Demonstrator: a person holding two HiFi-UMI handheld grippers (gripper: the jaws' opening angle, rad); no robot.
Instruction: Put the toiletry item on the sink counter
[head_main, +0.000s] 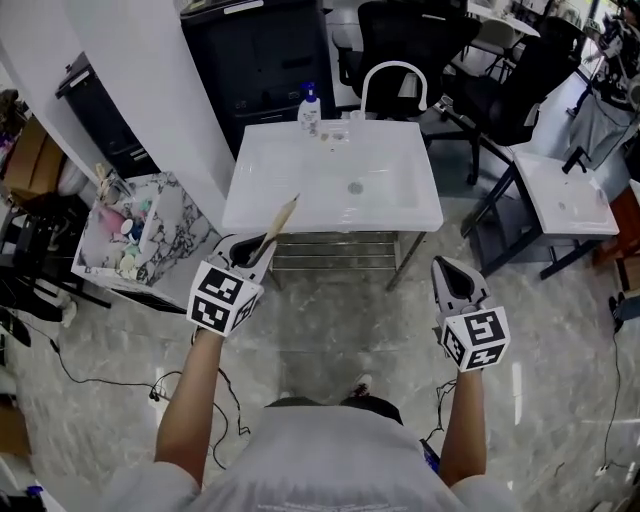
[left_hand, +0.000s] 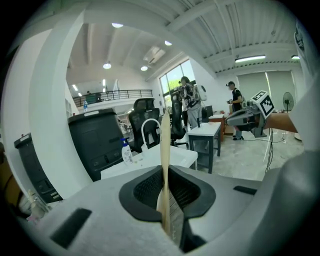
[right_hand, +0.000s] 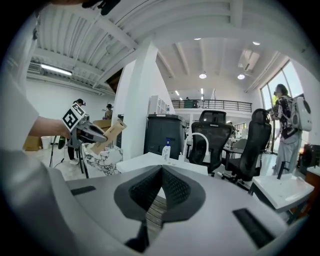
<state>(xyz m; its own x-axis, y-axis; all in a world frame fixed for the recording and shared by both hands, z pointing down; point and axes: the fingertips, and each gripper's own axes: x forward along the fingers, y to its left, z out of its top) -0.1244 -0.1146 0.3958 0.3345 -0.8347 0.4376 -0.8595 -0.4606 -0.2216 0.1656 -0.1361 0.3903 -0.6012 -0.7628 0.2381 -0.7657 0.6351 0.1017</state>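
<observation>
The left gripper (head_main: 248, 252), lower left, has its jaws clenched on one flat tan packet (head_main: 278, 222). The right gripper (head_main: 452, 270) has its jaws closed and empty. One pump bottle (head_main: 309, 108) stands on the sink bench (head_main: 262, 195), upper centre.

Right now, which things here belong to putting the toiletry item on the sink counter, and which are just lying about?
Job: tan toiletry packet, clamped in left gripper; sink counter.
Lying about: pump bottle, marble box, office chairs, second sink.
</observation>
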